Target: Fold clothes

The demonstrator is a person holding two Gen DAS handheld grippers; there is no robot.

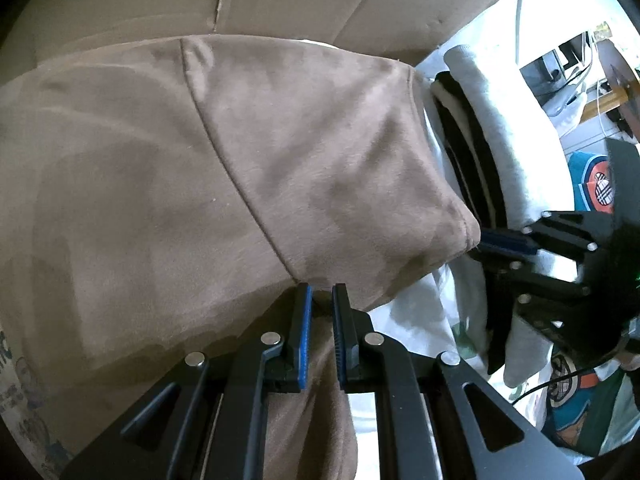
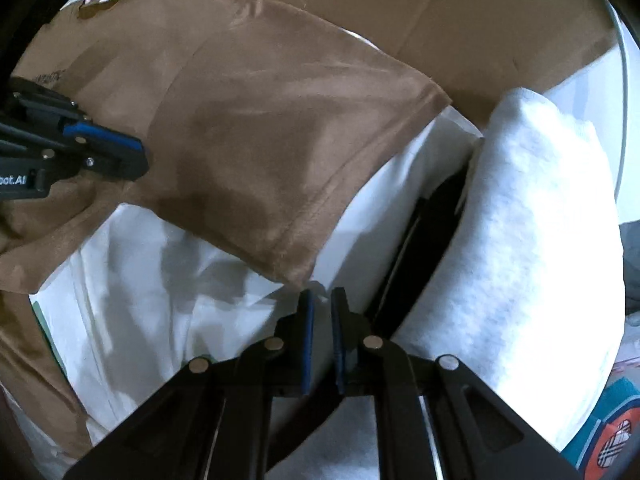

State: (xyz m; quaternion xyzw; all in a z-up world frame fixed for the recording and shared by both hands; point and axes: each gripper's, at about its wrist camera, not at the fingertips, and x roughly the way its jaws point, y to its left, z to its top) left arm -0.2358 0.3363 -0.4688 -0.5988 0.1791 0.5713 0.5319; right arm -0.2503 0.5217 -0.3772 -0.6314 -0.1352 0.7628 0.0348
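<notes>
A brown shirt (image 1: 192, 168) fills most of the left wrist view and lies over a white cloth (image 2: 152, 280). My left gripper (image 1: 321, 300) is shut on a fold of the shirt near its body; brown cloth runs down between its blue pads. In the right wrist view the left gripper (image 2: 134, 156) shows at the left, clamped on the brown cloth. The shirt's sleeve (image 2: 288, 152) stretches towards my right gripper (image 2: 322, 304), whose fingers stand close together at the sleeve's hem corner (image 2: 298, 274). Puckers in the left wrist view run to the right gripper (image 1: 486, 240) at that corner.
Flattened cardboard (image 2: 460, 12) lies behind the shirt. A stack of folded clothes stands at the right, with a grey-white top piece (image 2: 520, 220) and black layers (image 1: 472, 168) under it. Teal printed fabric (image 1: 588, 184) and desk clutter sit at the far right.
</notes>
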